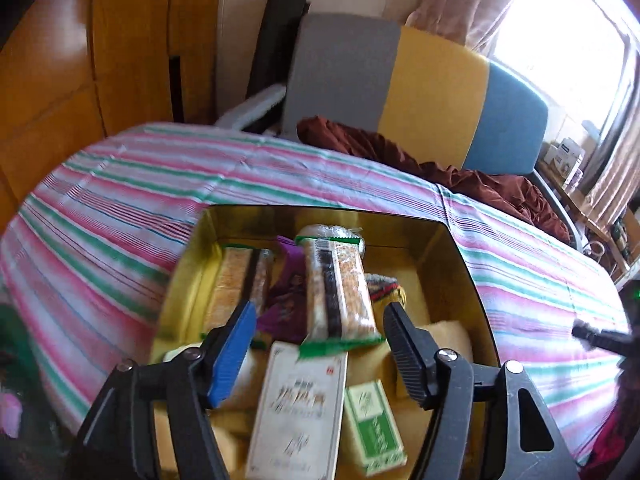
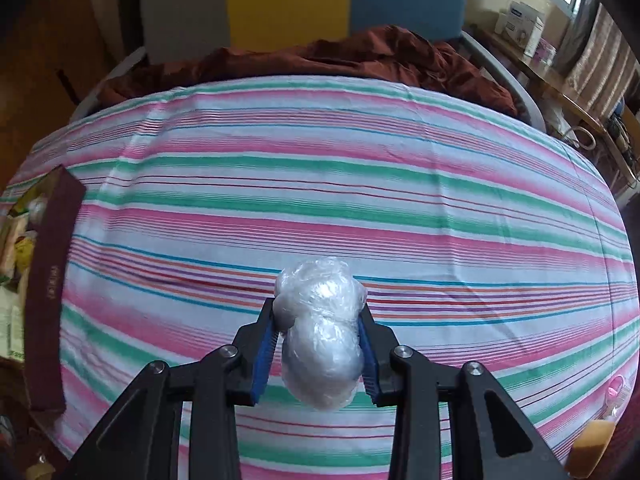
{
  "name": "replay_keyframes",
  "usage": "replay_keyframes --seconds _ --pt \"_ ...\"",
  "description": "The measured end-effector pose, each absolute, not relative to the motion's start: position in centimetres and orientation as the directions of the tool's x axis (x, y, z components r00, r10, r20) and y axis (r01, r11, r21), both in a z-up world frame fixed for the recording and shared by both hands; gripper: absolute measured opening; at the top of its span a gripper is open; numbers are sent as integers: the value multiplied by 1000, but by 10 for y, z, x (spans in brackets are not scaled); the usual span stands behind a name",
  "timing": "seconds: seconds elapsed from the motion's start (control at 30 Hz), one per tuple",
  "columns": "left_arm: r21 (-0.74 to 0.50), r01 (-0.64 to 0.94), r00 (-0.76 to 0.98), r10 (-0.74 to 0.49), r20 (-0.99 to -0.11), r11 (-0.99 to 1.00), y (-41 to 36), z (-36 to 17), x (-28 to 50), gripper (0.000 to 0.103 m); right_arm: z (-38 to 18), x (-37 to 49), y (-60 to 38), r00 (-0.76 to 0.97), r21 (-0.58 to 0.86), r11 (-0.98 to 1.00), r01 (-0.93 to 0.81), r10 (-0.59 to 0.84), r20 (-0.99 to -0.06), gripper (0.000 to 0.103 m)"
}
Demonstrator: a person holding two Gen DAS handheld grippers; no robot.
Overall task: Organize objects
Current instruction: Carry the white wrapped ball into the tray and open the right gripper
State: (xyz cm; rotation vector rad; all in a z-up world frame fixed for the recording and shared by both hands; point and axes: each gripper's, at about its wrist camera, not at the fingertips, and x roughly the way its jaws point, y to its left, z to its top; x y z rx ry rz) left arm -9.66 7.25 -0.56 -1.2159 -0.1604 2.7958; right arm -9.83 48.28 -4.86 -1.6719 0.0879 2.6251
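My left gripper (image 1: 322,310) hangs open over a gold-lined box (image 1: 460,264) on the bed. Beneath its spread fingers lies a green-edged snack bar (image 1: 340,288), touching neither pad. The box also holds a second bar (image 1: 236,280), a purple packet (image 1: 286,300), a white carton (image 1: 300,412) and a green-and-white carton (image 1: 372,420). My right gripper (image 2: 318,307) is shut on a crumpled clear plastic bundle (image 2: 320,344), held above the striped sheet. The box (image 2: 48,280) shows its dark maroon outer wall at the left edge of the right wrist view.
A pink, green and white striped sheet (image 2: 360,180) covers the bed. Brown cloth (image 2: 360,60) is bunched along the grey, yellow and blue headboard (image 1: 432,100). A wooden wardrobe (image 1: 80,80) stands left, a cluttered shelf (image 2: 524,28) right. Small pink and yellow items (image 2: 618,390) lie at the bed's right edge.
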Motion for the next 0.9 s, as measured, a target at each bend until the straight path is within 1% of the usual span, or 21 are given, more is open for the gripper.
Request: replay_keyframes --seconds 0.13,0.23,0.27,0.33,0.47,0.57,0.73,0.9 --pt "-111 -33 -709 101 -698 -993 69 0 -69 72 -22 -83 420 -476 79 -992 98 -117 -872 36" --pt "-69 -34 -729 72 -681 -997 69 2 -52 72 -11 -73 372 -493 98 -973 209 -191 -849 36" --pt "-56 -36 -735 64 -675 -998 69 3 -46 74 -8 -69 356 -497 103 -965 241 -213 -841 36" --pt "-35 -36 -749 50 -661 -999 68 4 -35 77 -2 -61 327 -498 111 -945 307 -259 -828 36" --pt "-6 -23 -763 22 -646 -1000 66 5 -19 78 -2 -47 277 -478 116 -907 406 -319 -818 36" --pt "-9 -9 -765 13 -644 -1000 63 4 -12 83 -9 -39 252 -452 115 -886 449 -337 -826 36" --pt "1 8 -773 -7 -634 -1000 59 4 -3 85 -18 -30 225 -444 49 -870 491 -299 -845 36" --pt "-15 26 -773 -11 -635 -1000 53 3 1 88 -28 -27 203 -448 -39 -848 529 -240 -861 36"
